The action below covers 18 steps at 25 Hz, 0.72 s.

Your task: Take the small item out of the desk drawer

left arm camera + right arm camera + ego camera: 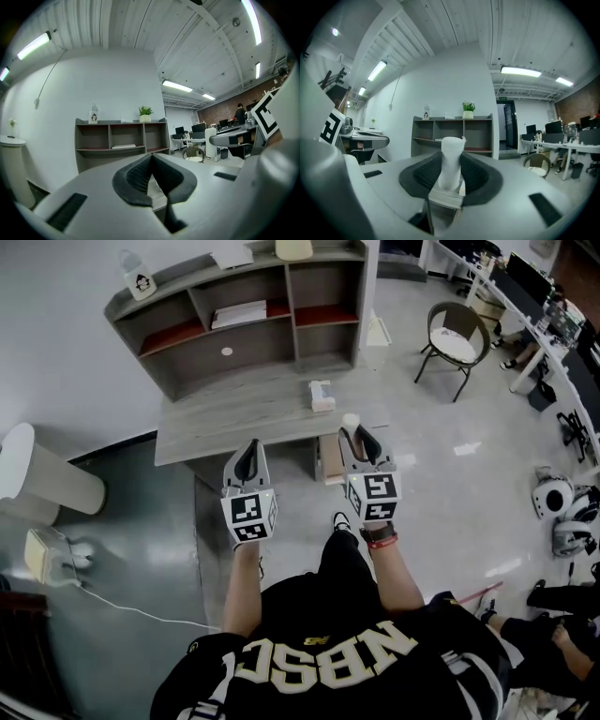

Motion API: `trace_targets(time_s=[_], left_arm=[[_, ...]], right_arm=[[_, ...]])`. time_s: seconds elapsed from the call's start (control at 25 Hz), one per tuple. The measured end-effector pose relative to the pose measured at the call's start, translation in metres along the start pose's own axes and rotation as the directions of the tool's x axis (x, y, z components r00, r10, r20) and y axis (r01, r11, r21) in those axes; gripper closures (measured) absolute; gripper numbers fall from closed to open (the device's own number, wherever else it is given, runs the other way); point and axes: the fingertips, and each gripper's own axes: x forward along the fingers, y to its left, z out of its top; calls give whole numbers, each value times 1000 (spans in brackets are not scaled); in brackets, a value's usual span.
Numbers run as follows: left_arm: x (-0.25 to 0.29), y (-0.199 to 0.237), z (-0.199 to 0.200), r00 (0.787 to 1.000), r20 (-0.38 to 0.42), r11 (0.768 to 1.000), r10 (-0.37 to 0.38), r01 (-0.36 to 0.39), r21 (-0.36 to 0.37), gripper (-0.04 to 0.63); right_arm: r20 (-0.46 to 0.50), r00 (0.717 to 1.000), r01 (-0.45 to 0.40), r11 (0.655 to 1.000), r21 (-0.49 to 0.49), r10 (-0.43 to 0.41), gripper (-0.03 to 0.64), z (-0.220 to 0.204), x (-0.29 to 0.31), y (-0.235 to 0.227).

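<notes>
White, the small item (451,159) is gripped by the right tongs (360,439) before the table (244,413). The left tongs (151,161) are closed on nothing. Removal is judged done, and the drawer (330,461) under the table appears open.

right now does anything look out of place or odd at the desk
Only the drawer under the desk front edge, which appears to stand pulled out. The right gripper grips a small white item; nothing looks spilled or damaged.
</notes>
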Motion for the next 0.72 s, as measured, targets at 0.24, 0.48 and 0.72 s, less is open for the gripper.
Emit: trace_targets(time_s=[0.24, 0.48, 0.72], left_arm=[[2, 0, 0, 1000, -1, 1000, -6, 6, 0, 581], [5, 1, -2, 1000, -3, 1000, -13, 13, -11, 581], [7, 4, -4, 1000, 5, 1000, -6, 6, -14, 583]], right_arm=[[-8, 1000, 8, 1000, -13, -8, 485, -1, 3, 0], [-23, 1000, 16, 1000, -14, -16, 485, -5, 7, -2], [-31, 999, 12, 1000, -12, -13, 485, -7, 10, -2]])
